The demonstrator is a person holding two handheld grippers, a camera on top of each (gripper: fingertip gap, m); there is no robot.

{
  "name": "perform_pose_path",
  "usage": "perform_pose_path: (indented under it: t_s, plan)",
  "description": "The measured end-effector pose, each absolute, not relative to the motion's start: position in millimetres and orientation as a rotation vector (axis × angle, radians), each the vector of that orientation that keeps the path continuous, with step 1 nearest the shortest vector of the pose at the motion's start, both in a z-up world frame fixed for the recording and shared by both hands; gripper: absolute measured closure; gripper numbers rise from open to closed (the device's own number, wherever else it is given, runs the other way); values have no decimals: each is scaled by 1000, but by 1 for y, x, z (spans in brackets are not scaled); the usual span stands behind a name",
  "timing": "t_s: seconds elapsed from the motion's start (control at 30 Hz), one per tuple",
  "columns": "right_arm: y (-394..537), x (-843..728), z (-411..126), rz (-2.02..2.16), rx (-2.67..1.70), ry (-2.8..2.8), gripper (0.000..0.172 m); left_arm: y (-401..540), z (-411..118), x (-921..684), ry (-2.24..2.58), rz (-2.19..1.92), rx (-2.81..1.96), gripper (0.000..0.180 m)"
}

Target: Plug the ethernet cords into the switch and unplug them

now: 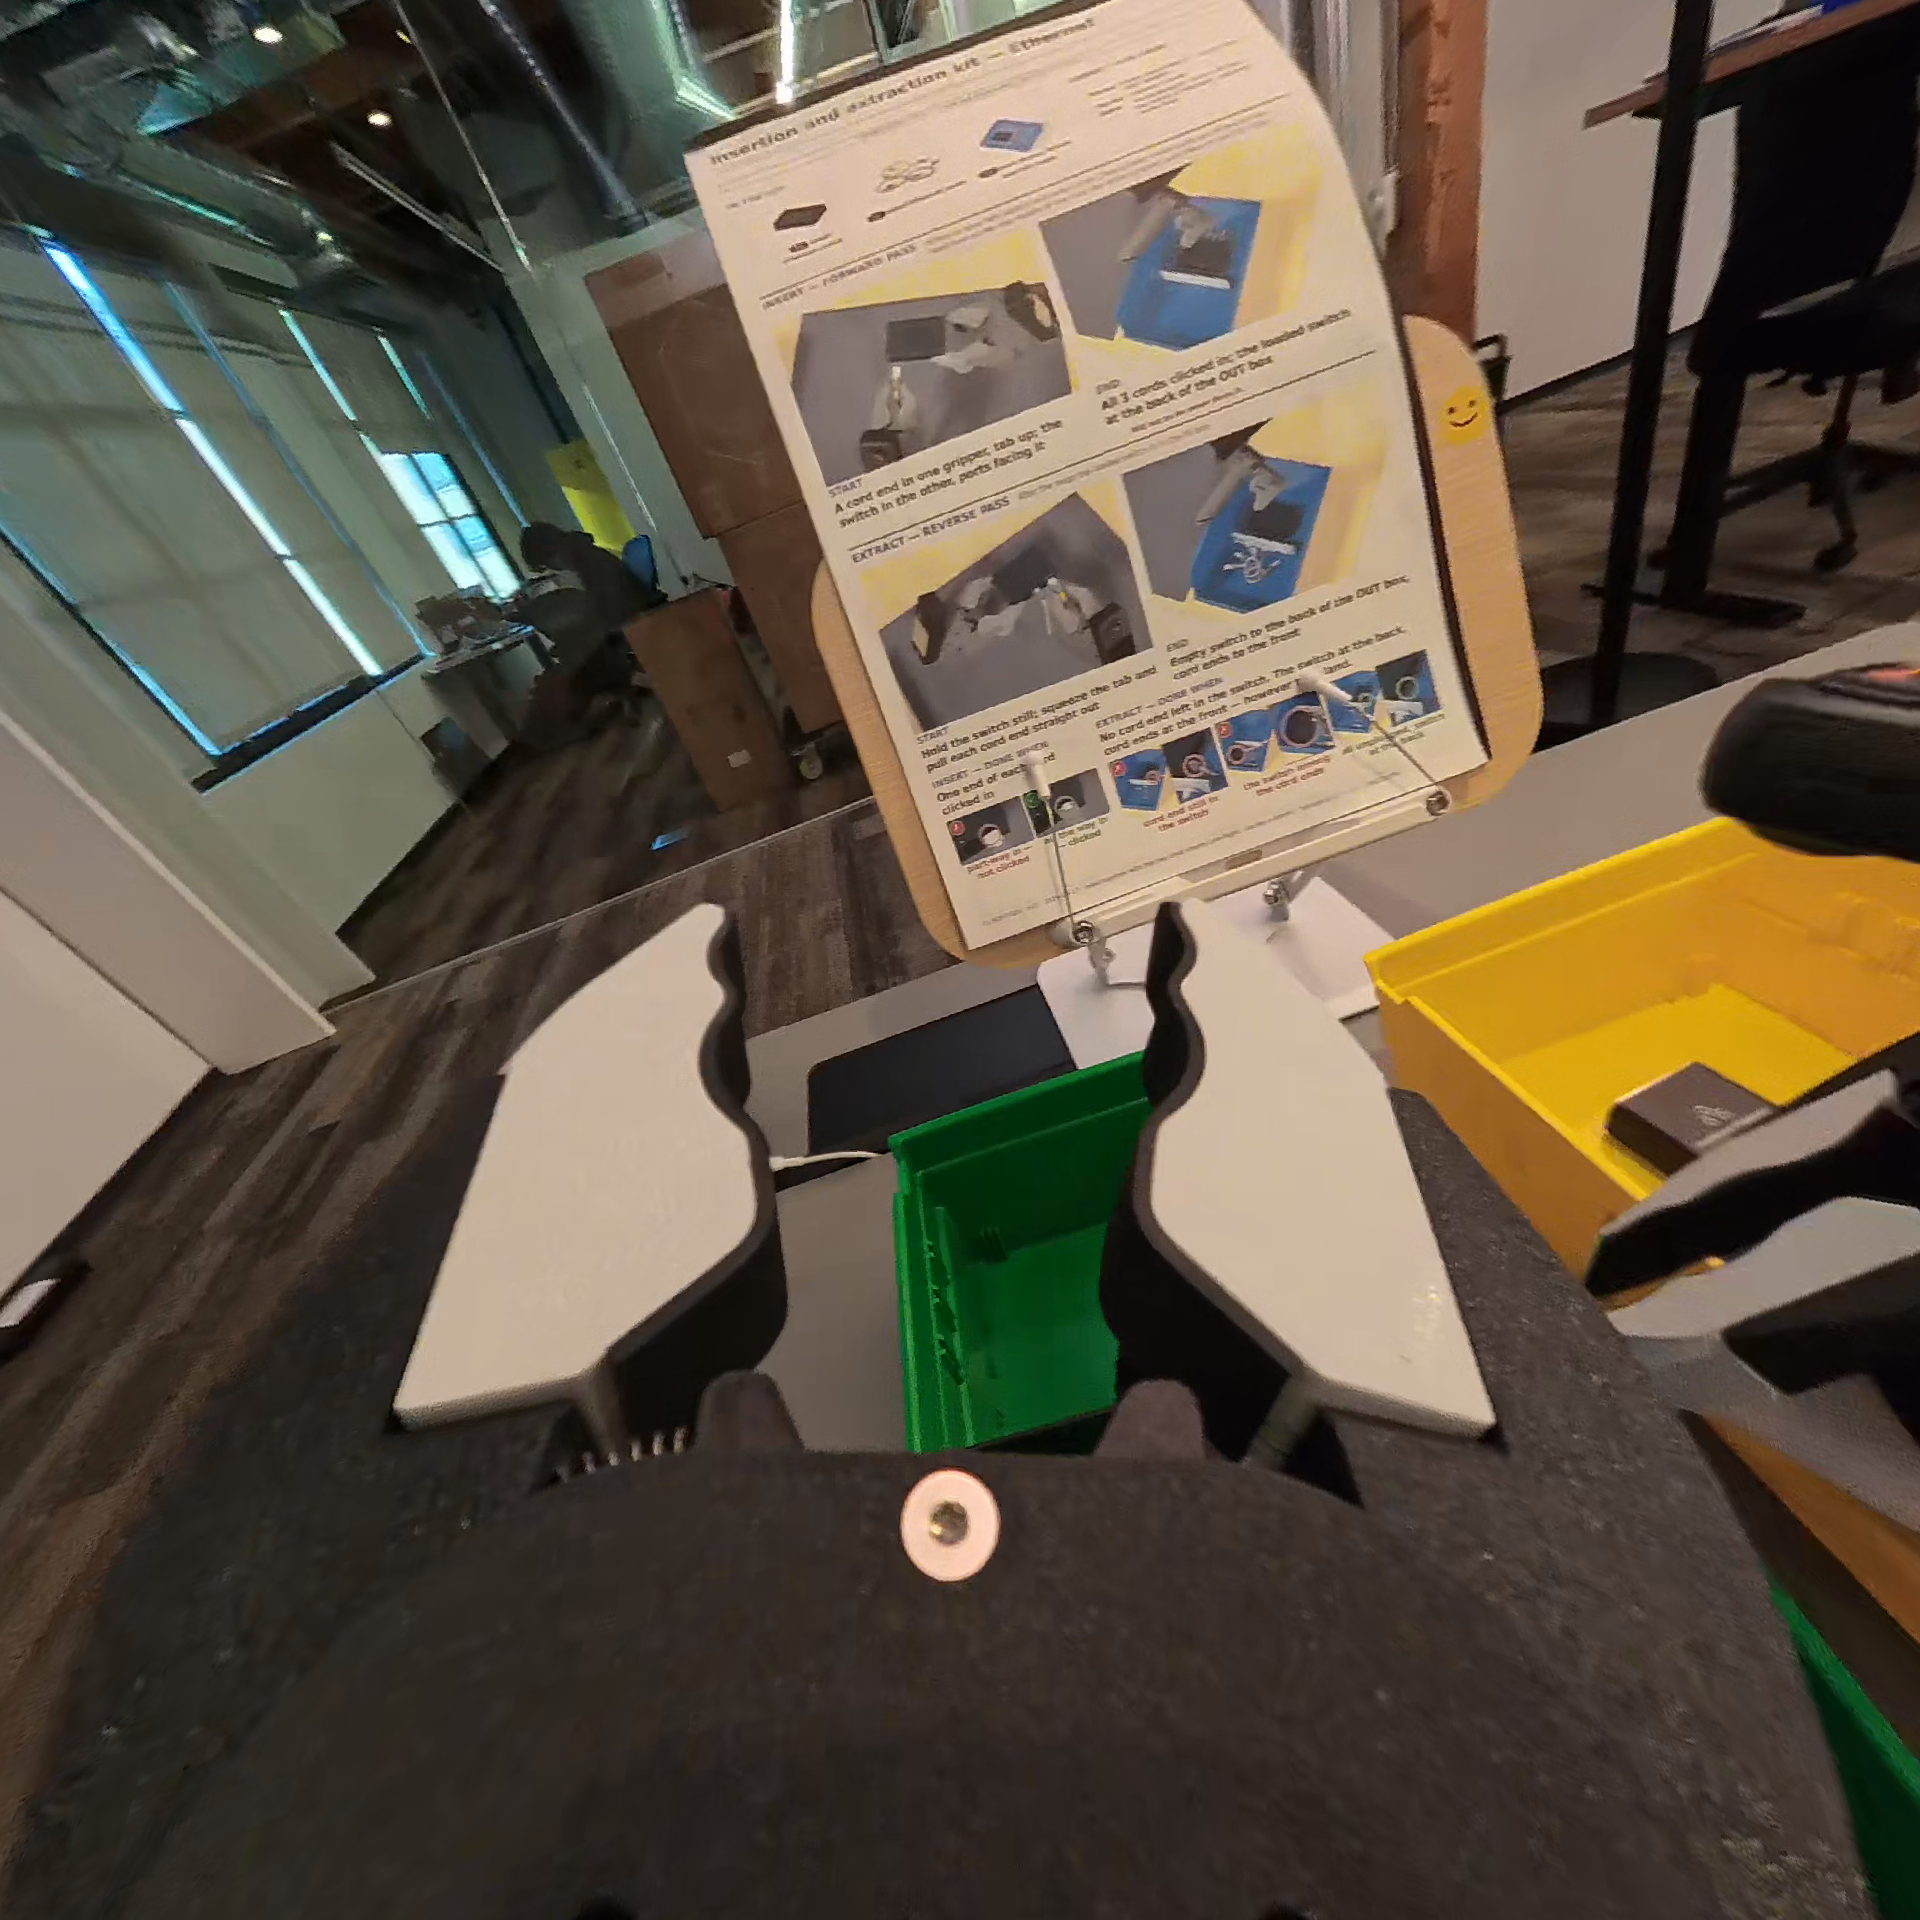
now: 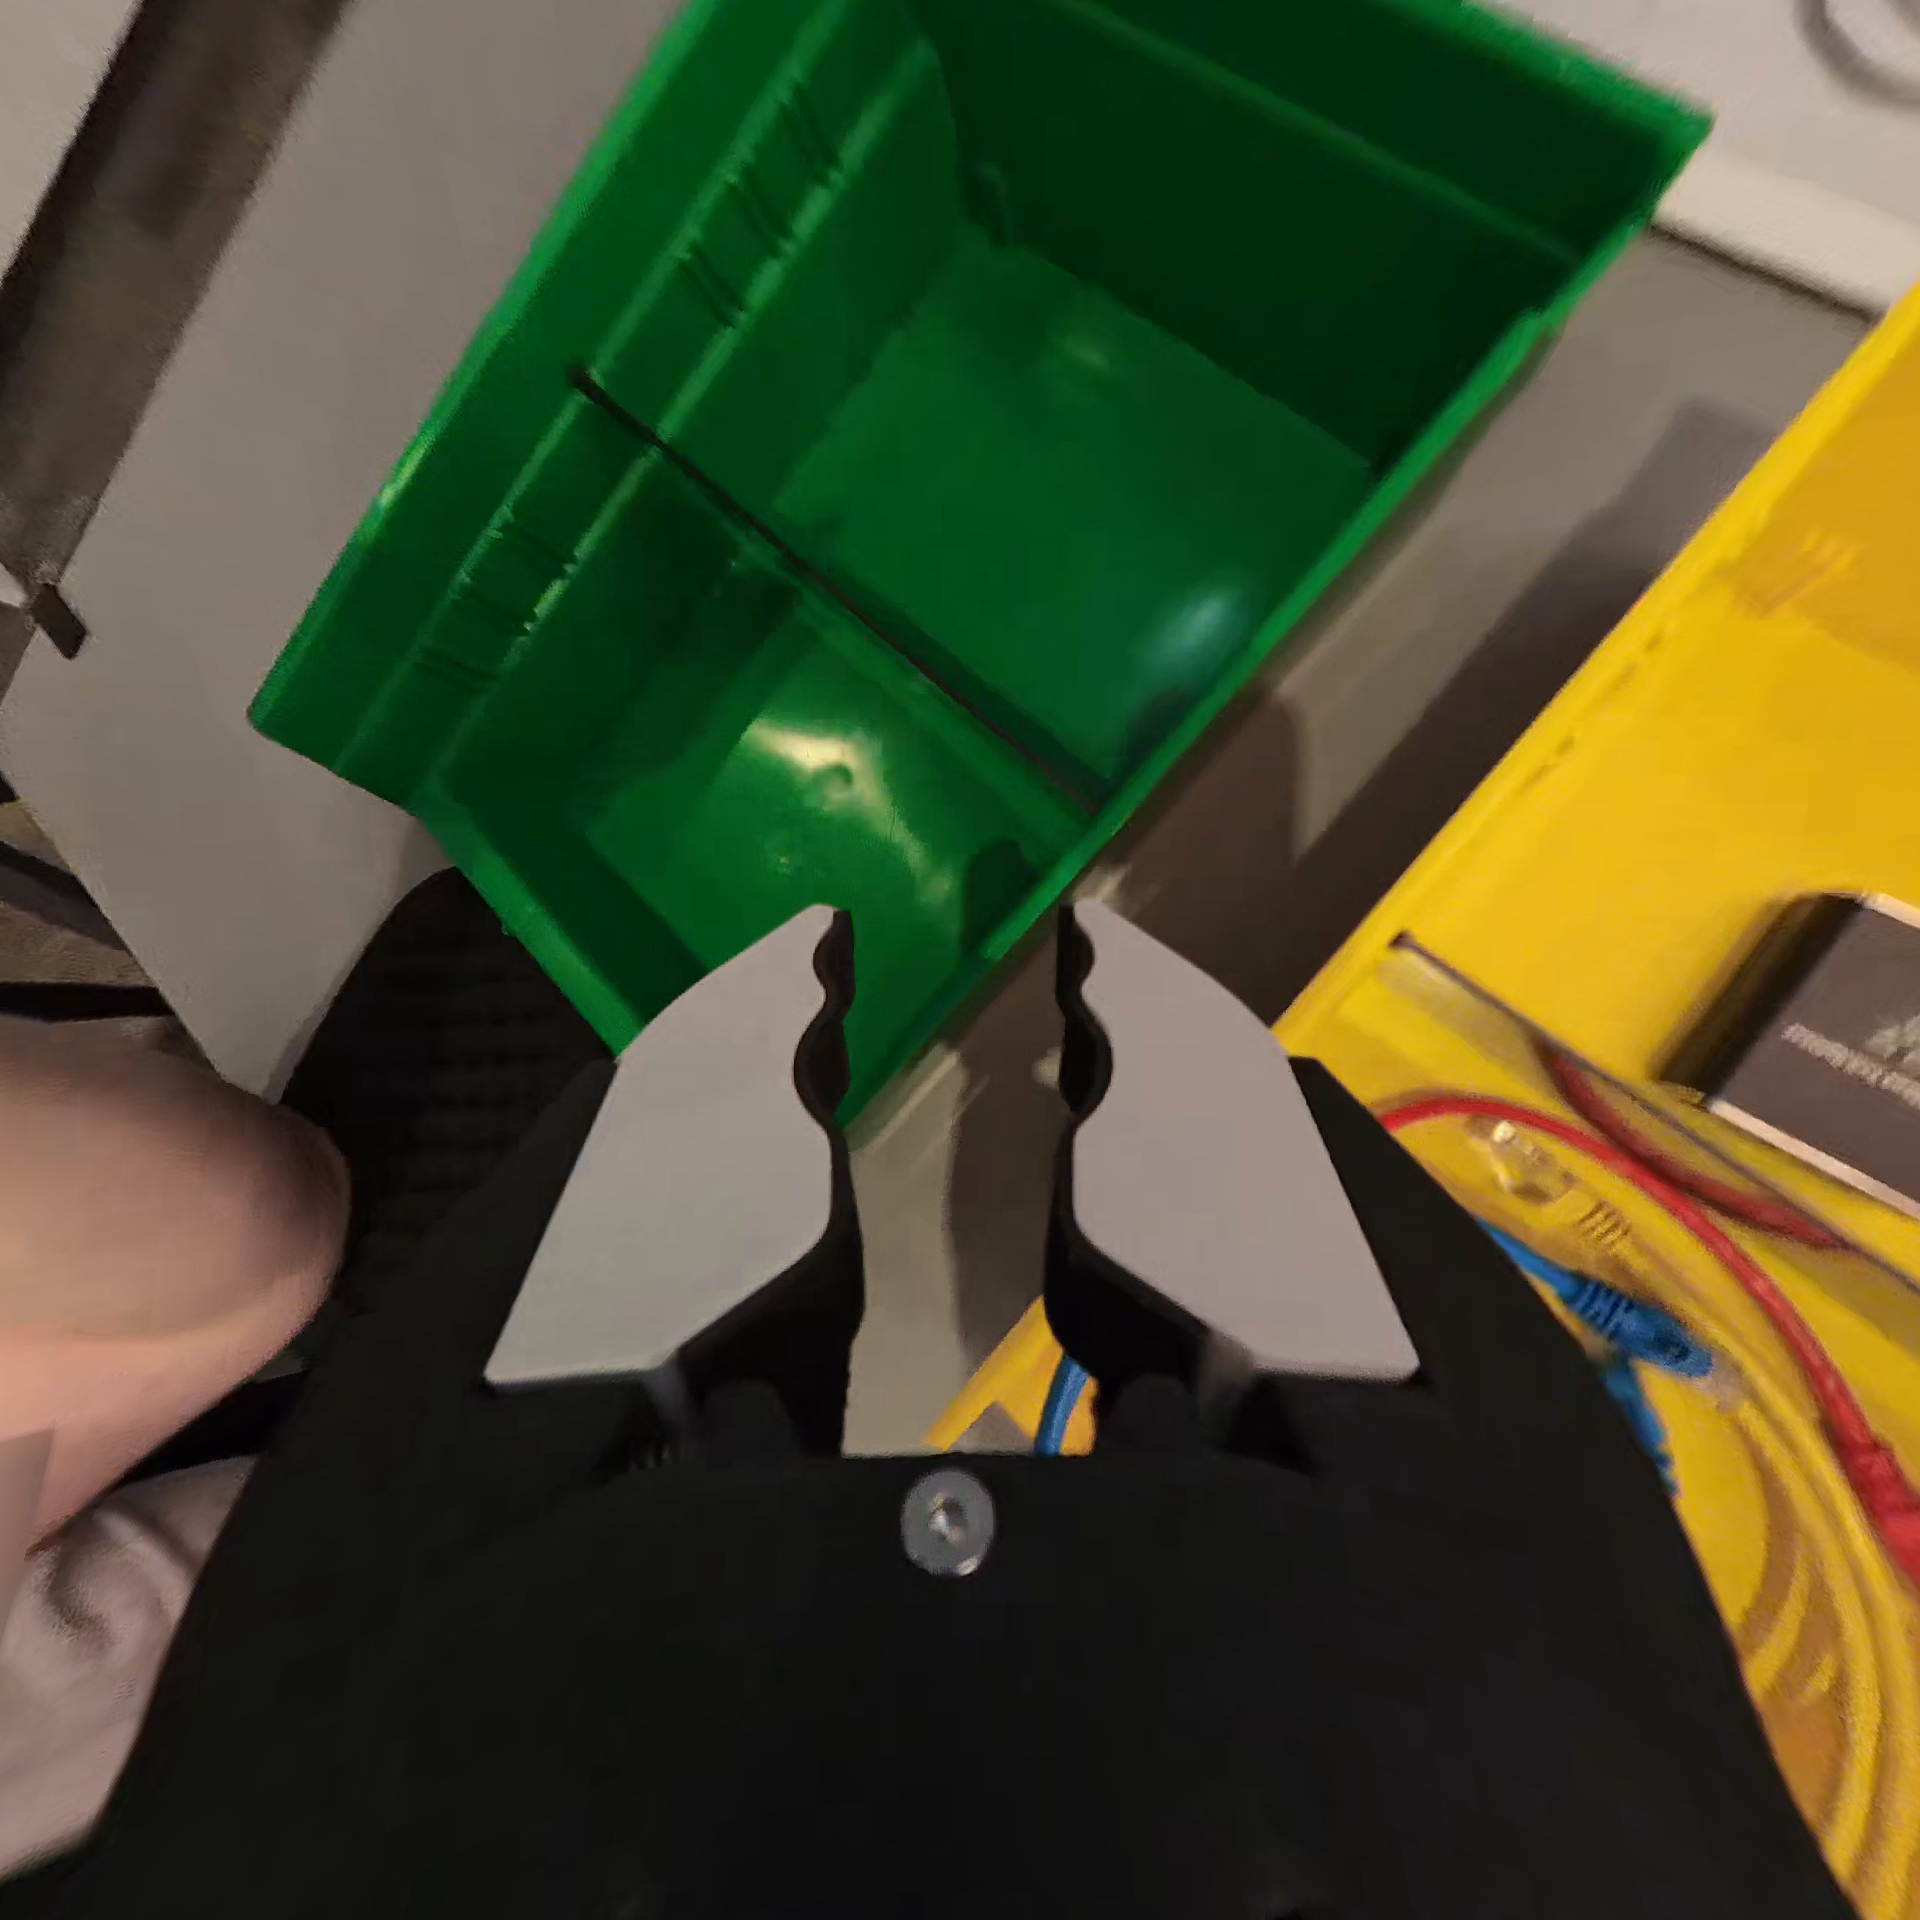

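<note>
My left gripper (image 1: 945,1029) gapes wide with nothing in it, and my right gripper (image 2: 951,1029) is half open, also bare, over the green bin's (image 2: 727,312) near corner. At right frame, the dark switch (image 2: 1808,1018), faint print on its lid, lies in the yellow bin (image 2: 1558,831) beside red (image 2: 1714,1247) and blue cords (image 2: 1621,1320). A printed instruction sheet (image 1: 1091,468) stands upper centre on a stand.

The switch (image 2: 1829,1029), a flat dark grey box, lies in the yellow bin (image 2: 1558,831), ahead and to the right of the right gripper (image 2: 954,925). The ethernet cords lie loose in the same bin, just right of that gripper: a red cord (image 2: 1704,1226) curving nearest the switch, a yellow cord (image 2: 1787,1558) looped beneath it, and a blue cord (image 2: 1621,1320) whose plug end lies free between them. None is plugged in.
</note>
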State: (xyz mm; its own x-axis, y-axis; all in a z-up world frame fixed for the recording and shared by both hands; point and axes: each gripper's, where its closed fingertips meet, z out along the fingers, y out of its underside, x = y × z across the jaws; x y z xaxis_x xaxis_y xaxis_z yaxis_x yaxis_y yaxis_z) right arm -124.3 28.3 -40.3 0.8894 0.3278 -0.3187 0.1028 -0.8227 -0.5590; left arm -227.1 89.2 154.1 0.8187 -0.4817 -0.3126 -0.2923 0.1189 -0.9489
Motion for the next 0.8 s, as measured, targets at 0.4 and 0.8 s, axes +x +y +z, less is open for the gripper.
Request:
perform_pose_path:
  t_s: [0.4, 0.8]
  plan:
    - [41, -136, -97, 441, -2803, 82, 135, 96, 143, -213, 701, 34, -1471, 106]
    - [70, -145, -114, 263, -2832, -96, 157, 105, 150, -233, 670, 137, -1450, 109]
